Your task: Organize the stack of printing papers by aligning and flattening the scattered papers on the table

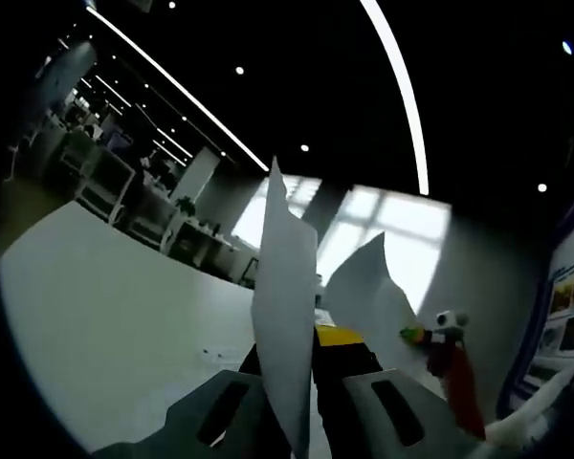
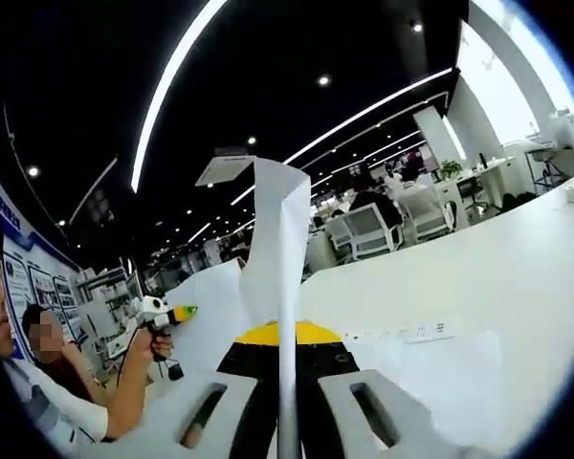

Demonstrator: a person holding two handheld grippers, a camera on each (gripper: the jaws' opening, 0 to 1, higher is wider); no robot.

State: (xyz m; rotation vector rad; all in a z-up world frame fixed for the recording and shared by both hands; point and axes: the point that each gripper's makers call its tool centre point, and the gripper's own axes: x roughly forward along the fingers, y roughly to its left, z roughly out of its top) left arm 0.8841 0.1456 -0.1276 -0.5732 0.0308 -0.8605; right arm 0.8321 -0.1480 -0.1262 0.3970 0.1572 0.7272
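Thin white paper sheet (image 1: 285,287) upright, pinched by left hand-held gripper (image 1: 301,406)

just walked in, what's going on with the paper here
A person is working with a hand-held gripper in each hand. The left hand-held gripper is shut on a white sheet of paper that stands up edge-on between its jaws, above the white table. The right hand-held gripper likewise pinches an upright sheet. Nothing lies flat or aligned yet.
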